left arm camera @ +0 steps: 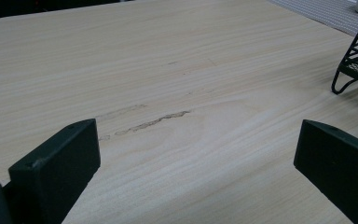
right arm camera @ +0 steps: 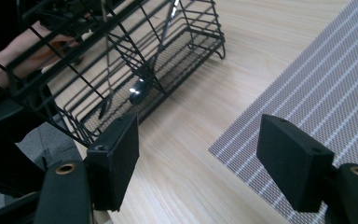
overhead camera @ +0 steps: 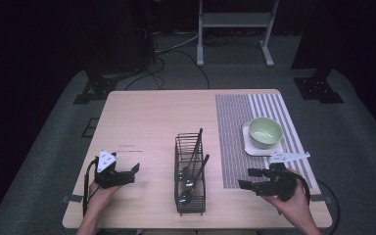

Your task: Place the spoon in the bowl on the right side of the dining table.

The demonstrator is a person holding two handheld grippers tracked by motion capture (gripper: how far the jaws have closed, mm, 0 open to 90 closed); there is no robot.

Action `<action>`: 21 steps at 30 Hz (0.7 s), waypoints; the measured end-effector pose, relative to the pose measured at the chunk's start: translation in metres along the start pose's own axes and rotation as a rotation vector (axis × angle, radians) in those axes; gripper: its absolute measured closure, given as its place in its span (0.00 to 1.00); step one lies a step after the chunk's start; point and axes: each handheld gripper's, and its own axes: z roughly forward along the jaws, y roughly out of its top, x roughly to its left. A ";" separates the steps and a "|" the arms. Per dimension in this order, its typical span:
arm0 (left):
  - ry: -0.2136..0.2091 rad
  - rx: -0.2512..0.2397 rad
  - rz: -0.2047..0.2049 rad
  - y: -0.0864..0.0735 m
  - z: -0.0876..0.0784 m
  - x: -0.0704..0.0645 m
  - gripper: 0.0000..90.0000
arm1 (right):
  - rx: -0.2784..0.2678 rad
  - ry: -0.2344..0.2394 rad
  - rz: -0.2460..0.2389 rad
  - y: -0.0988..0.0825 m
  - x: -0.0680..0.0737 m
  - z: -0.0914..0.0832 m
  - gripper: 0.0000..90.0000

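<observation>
Right tongs [overhead camera: 245, 178]: jaws wide apart, empty, low over the bench [overhead camera: 152, 117] at the mat [overhead camera: 235, 142] edge, pointed at the rack [overhead camera: 190, 172]. Left tongs [overhead camera: 136, 174]: jaws also apart, empty, over bare wood, rack well to their right.

Rack sits mid-bench with dark utensils [overhead camera: 194, 156] standing or leaning inside; a spoon bowl [right arm camera: 139, 91] glints in the right gripper view. Green bowl [overhead camera: 265, 132] on its white coaster [overhead camera: 254, 149], on the mat, looks empty.

Judgement: work barely begun. Nothing gripped, nothing laid out on the mat. Likely left: pull a utensil and set it by the bowl.
</observation>
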 end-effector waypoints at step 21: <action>-0.004 -0.002 0.003 0.000 0.000 0.000 0.00 | 0.017 0.073 -0.040 0.036 0.018 0.010 0.32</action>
